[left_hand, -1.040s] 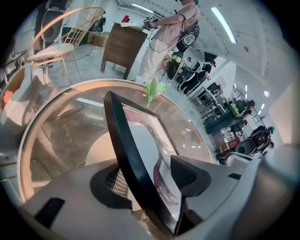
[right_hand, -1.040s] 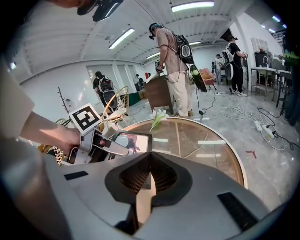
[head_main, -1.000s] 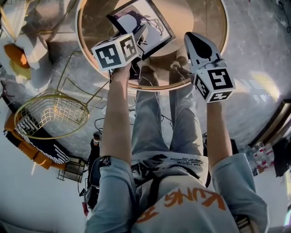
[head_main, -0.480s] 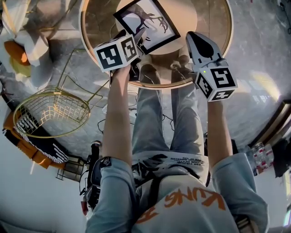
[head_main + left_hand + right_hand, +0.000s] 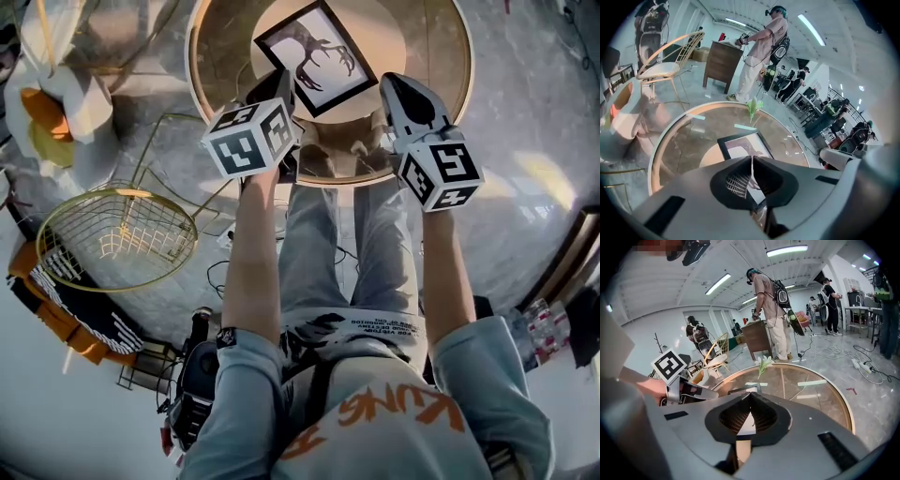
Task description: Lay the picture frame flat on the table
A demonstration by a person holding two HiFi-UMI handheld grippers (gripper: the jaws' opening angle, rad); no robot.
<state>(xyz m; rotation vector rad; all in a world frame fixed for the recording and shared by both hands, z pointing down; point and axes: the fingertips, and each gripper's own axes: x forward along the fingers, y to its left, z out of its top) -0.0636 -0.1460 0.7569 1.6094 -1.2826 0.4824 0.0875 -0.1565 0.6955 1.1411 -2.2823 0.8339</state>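
Observation:
The black picture frame (image 5: 314,56), holding a dark branching print, lies flat on the round glass table (image 5: 441,56) with a gold rim. It also shows beyond the jaws in the left gripper view (image 5: 740,145), and as a small dark shape in the right gripper view (image 5: 742,391). My left gripper (image 5: 281,89) hovers at the frame's near left edge. Its jaws are shut with nothing between them (image 5: 751,159). My right gripper (image 5: 398,86) is over the table to the frame's right, shut and empty (image 5: 750,394). The left gripper's marker cube (image 5: 670,365) shows in the right gripper view.
A gold wire chair (image 5: 117,234) stands left of the table. A white flower (image 5: 753,107) lies at the table's far side. My legs (image 5: 319,234) show below the near rim. Several people, a wooden cabinet (image 5: 723,61) and floor cables (image 5: 834,352) are further off.
The frame, propped at an angle with the left gripper at its corner, now lies flat. The left gripper has drawn slightly back toward the near rim. The right gripper has barely moved.

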